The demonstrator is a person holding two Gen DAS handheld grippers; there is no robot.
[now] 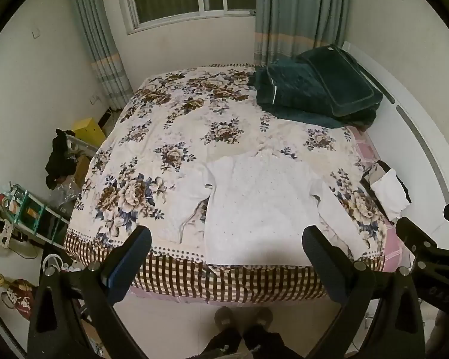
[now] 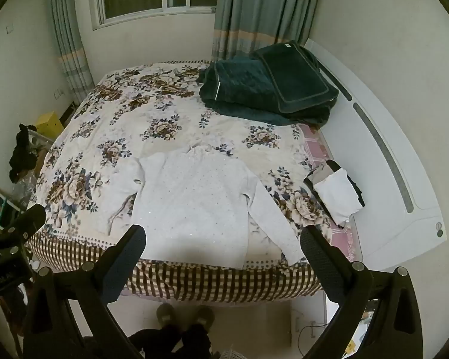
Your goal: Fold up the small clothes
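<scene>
Left wrist view: left tool point(image 1: 226, 254) and right tool point(image 2: 223, 252) hang wide open and empty above the bed's point(image 1: 224, 281) near edge, where a white top point(image 1: 254, 203) lies flat, sleeves out. Risk: a jaw pinching the floral cover point(image 1: 128, 197) with the sleeve, dragging both.

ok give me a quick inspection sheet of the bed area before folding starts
surface: bed with floral quilt, checked border at the near edge
job's things: white long-sleeved top spread flat, sleeves angled outward
clutter: dark green folded blanket at the far right corner; small pile of folded white and dark clothes by the right edge
grippers: left claw and right claw both open, empty, above the near edge
cables: thin cable on floor
surroundings: window, green curtains, floor clutter left
</scene>
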